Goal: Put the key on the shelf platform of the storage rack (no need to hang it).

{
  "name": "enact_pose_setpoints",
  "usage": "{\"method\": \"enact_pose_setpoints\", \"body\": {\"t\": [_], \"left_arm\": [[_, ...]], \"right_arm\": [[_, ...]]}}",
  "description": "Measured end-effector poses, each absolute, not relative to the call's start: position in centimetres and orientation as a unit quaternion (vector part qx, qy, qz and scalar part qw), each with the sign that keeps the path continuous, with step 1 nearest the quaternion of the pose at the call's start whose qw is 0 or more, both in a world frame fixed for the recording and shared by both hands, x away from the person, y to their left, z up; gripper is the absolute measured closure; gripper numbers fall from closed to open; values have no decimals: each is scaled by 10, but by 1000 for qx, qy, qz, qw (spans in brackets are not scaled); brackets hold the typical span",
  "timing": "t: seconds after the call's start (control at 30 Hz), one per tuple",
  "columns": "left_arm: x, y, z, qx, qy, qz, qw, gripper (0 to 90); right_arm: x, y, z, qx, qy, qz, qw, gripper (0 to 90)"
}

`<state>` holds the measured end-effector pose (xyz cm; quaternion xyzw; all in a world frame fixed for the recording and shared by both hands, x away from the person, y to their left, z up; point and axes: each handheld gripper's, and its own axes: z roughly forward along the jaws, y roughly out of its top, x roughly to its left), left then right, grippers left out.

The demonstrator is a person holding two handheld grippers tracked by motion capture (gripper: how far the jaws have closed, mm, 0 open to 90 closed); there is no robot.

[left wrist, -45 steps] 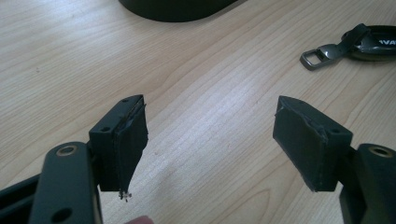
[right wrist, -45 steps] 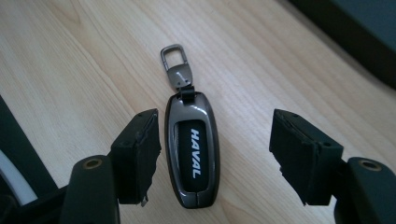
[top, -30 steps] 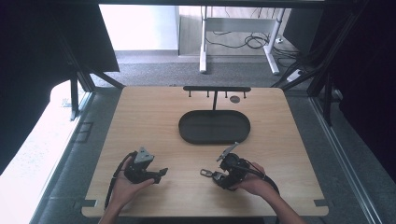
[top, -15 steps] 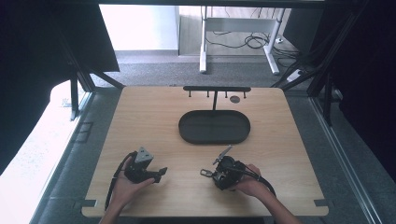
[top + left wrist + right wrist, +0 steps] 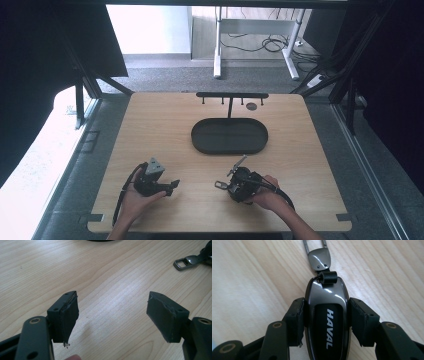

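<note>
My grippers are black: brass-ringed screws at the knuckles, worn tape on the fingers (image 5: pixel 68 315), black cables trailing behind

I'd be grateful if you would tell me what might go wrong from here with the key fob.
1. The right gripper has just been closing and now pinches the glossy key fob by its curved sides; it might slip out when lifted.
2. The metal clip hangs free off the fob's end and could snag on the hook rack above the black tray.
3. The left gripper stands open, giving no support.
</note>
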<state>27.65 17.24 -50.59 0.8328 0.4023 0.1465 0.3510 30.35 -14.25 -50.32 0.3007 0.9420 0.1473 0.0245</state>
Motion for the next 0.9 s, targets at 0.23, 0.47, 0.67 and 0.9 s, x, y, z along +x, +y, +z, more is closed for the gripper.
{"method": "enact_pose_setpoints", "body": {"t": [0.23, 0.47, 0.67, 0.9], "left_arm": [[276, 172, -506, 832, 404, 146, 351, 260], [277, 172, -506, 833, 403, 145, 351, 260], [277, 172, -506, 833, 402, 146, 351, 260], [277, 171, -507, 835, 402, 144, 349, 260]], "right_arm": [[308, -149, -485, 306, 934, 184, 5, 495], [307, -155, -462, 302, 931, 208, 9, 496], [309, -160, -455, 304, 927, 219, 10, 496], [309, -162, -448, 305, 924, 231, 14, 496]]}}
